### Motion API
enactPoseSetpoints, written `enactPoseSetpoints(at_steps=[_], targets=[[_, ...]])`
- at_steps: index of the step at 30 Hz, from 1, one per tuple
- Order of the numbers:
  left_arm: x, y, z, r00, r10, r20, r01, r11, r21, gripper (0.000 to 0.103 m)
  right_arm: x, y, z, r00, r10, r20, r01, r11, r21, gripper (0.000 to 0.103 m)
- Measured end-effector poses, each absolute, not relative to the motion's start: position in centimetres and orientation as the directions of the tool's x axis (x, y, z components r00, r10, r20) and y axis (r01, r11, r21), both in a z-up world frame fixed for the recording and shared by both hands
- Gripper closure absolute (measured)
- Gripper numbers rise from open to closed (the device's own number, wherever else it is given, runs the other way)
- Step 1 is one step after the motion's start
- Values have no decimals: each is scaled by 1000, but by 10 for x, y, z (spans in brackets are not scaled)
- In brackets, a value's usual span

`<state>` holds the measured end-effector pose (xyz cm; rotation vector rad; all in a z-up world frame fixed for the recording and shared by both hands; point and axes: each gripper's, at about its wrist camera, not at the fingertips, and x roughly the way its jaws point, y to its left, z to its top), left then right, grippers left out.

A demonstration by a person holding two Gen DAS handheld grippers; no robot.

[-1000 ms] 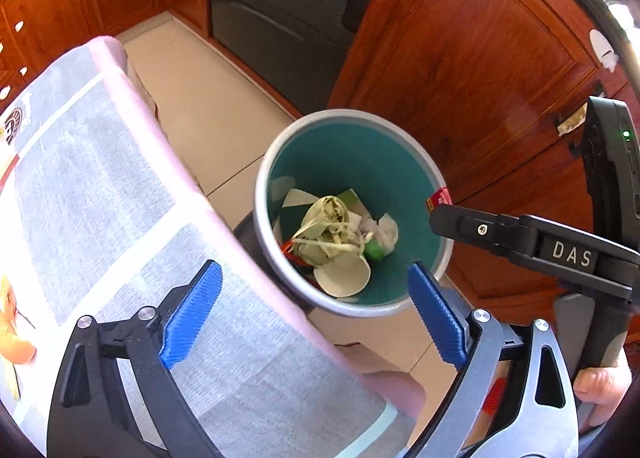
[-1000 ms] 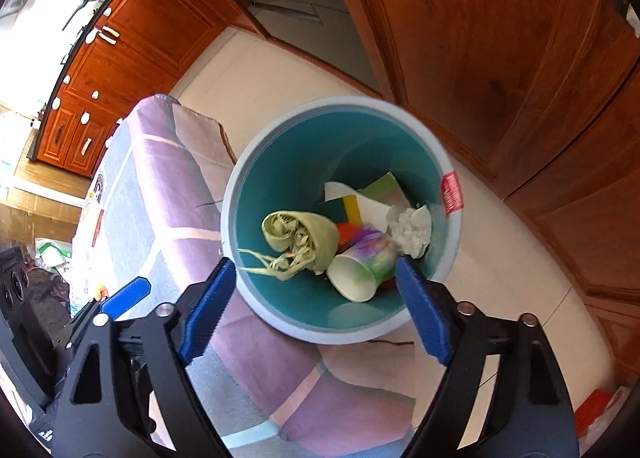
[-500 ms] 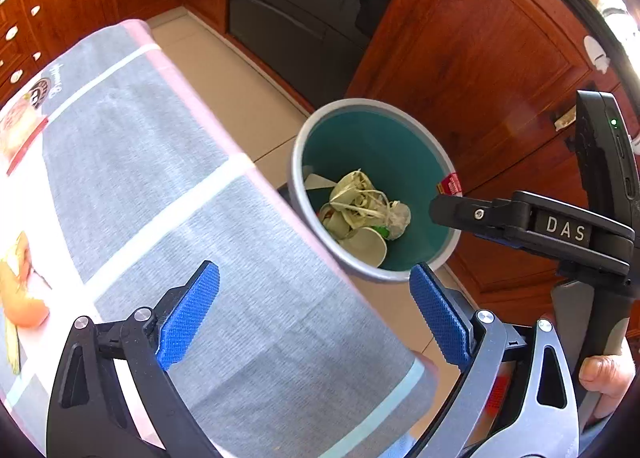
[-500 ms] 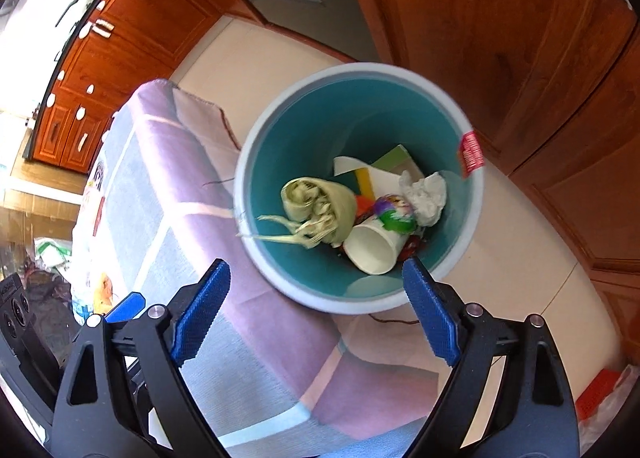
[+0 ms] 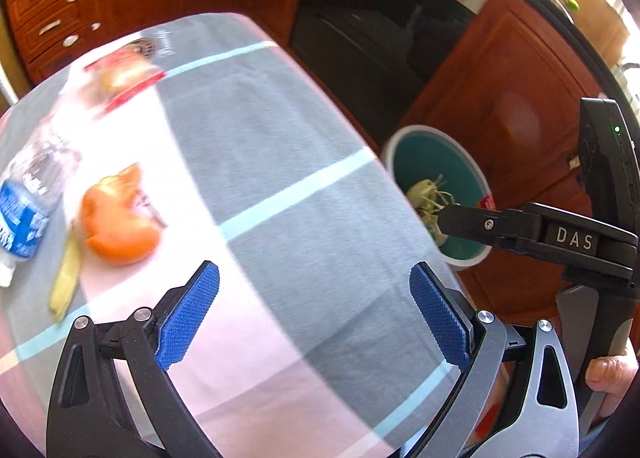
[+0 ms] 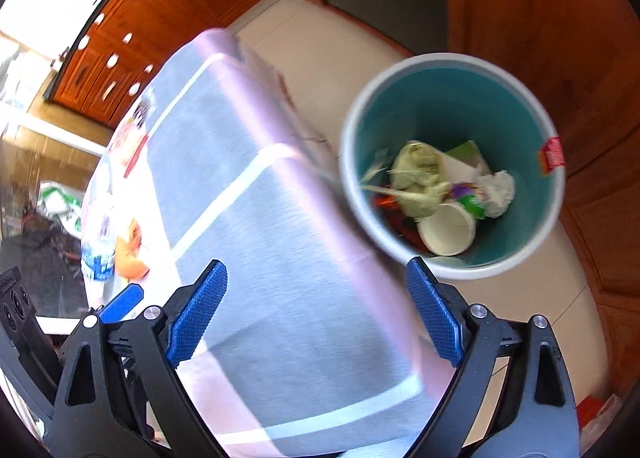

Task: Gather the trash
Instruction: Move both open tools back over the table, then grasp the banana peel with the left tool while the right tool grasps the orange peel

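While both grippers hang over the tablecloth (image 5: pixel 280 162), their fingers (image 6: pixel 434 318) gape wide, holding nothing.

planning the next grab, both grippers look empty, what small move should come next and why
Probably carry the left gripper further over the table toward the orange peel, jaws kept open. Both it and the right gripper hold nothing, the bin already has trash in it, and the peel and plastic bottle lie on the cloth.

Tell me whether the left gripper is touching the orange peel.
Apart. The left wrist view shows the left gripper open, with bare tablecloth between its fingers and the orange peel.
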<state>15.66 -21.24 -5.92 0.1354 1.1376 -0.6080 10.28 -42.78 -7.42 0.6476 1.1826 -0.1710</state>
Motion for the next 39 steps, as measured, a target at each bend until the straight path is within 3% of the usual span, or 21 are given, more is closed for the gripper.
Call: enactPoseSetpoints(at_steps=[17, 34, 38, 39], targets=[[187, -41, -62, 401, -320, -858, 282, 935, -216, 7, 177, -277, -63, 323, 265, -909, 209, 916, 341, 16], [202, -4, -89, 427, -323, -844, 272, 937, -221, 7, 240, -188, -97, 328, 254, -910, -11, 964, 266, 17], [206, -1, -96, 429, -289, -856, 265, 946, -186, 7, 243, -181, -103, 339, 233, -912, -48, 972, 230, 23], [206, 0, -98, 427, -285, -858, 264, 947, -184, 7, 244, -179, -102, 350, 224, -910, -58, 974, 218, 32]])
